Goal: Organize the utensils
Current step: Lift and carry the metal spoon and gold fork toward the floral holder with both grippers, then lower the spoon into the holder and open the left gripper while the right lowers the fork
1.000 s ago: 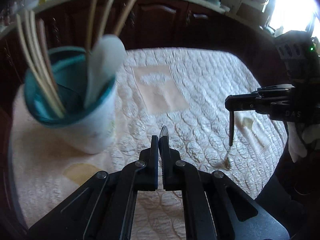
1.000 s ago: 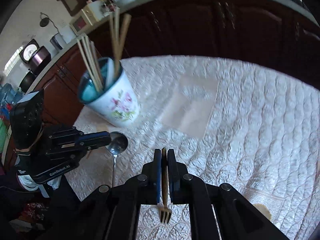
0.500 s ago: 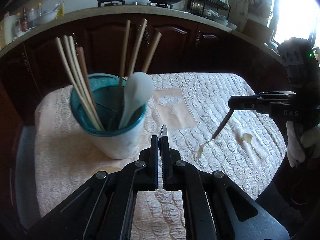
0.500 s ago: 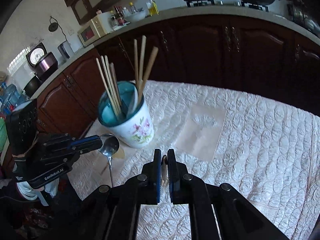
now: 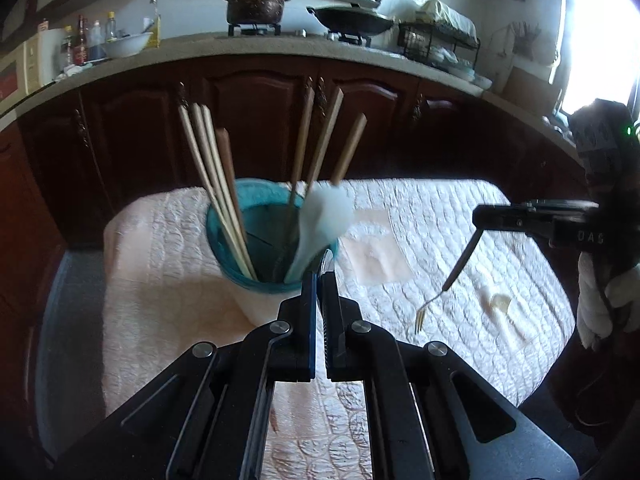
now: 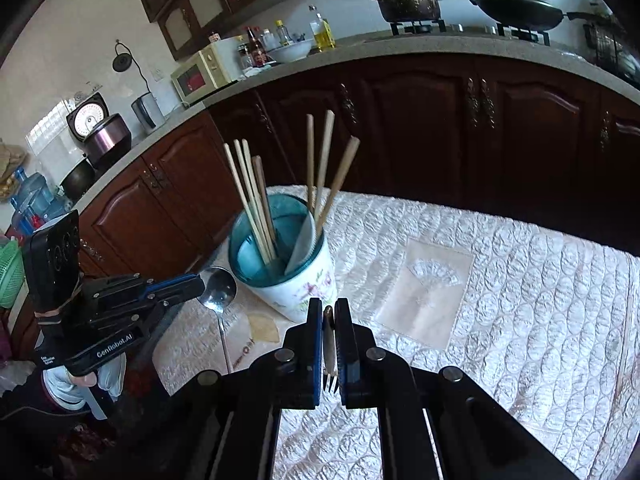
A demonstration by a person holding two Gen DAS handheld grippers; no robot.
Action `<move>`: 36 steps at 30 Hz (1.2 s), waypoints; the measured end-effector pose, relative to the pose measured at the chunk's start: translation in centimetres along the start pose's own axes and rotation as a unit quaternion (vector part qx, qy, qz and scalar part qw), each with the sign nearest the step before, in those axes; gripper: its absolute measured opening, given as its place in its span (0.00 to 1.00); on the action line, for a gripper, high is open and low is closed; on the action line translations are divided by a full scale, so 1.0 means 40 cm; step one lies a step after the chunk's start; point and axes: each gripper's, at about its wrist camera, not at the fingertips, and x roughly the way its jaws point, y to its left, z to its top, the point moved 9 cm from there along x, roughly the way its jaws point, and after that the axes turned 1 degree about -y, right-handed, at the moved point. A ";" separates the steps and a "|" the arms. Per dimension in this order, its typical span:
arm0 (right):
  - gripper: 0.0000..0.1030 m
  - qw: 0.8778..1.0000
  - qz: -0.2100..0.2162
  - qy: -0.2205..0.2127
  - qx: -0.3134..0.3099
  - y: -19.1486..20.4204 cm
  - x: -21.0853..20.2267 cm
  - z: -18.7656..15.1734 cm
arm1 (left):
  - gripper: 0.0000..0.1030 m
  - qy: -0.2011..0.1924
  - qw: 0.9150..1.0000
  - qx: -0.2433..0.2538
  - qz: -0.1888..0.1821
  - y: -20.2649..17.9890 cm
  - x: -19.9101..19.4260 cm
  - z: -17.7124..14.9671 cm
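A white floral cup point(image 6: 298, 292) with a teal inside point(image 5: 264, 256) stands on the quilted table and holds several chopsticks point(image 5: 216, 184) and a white spoon point(image 5: 320, 220). My left gripper point(image 5: 319, 276) is shut on a metal spoon point(image 6: 218, 292), held up just left of the cup in the right wrist view. My right gripper point(image 6: 329, 312) is shut on a small fork point(image 6: 329, 344) that hangs tines down; in the left wrist view the fork point(image 5: 448, 280) hangs above the cloth, right of the cup.
A cream quilted cloth point(image 6: 520, 300) covers the table. Dark wooden cabinets point(image 6: 420, 128) stand behind it under a counter with a pot point(image 6: 408, 0), a wok point(image 6: 520, 8) and bottles. A pale scrap point(image 5: 500, 304) lies on the cloth at the right.
Both grippers have risen and pulled back, so the cup sits lower and farther in both views. The fork came up off the cloth and now hangs in the air.
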 end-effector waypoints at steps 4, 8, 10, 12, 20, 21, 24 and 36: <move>0.05 1.000 0.016 -0.014 -0.001 0.025 -0.017 0.045 | 0.01 -0.032 0.999 -0.010 0.016 0.043 -0.051 0.069; 0.05 0.999 0.034 -0.032 -0.003 0.059 -0.032 0.103 | 0.01 -0.065 0.996 -0.015 0.052 0.092 -0.086 0.141; 0.05 0.998 0.042 -0.044 -0.005 0.079 -0.036 0.139 | 0.01 -0.082 0.994 -0.014 0.077 0.118 -0.095 0.176; 0.05 0.997 0.049 -0.057 -0.007 0.099 -0.036 0.173 | 0.01 -0.099 0.989 -0.008 0.107 0.137 -0.099 0.207; 0.05 0.996 0.042 -0.075 -0.009 0.129 0.048 0.254 | 0.01 -0.129 0.975 0.009 0.181 0.190 -0.029 0.259; 0.05 0.996 0.043 -0.075 -0.002 0.126 0.065 0.257 | 0.01 -0.129 0.973 0.015 0.191 0.192 -0.011 0.254; 0.05 0.996 0.047 -0.072 0.017 0.118 0.112 0.255 | 0.01 -0.122 0.970 0.029 0.209 0.199 0.033 0.234; 0.05 0.997 0.055 -0.009 0.052 0.082 0.265 0.154 | 0.01 -0.082 0.970 0.042 0.226 0.199 0.132 0.137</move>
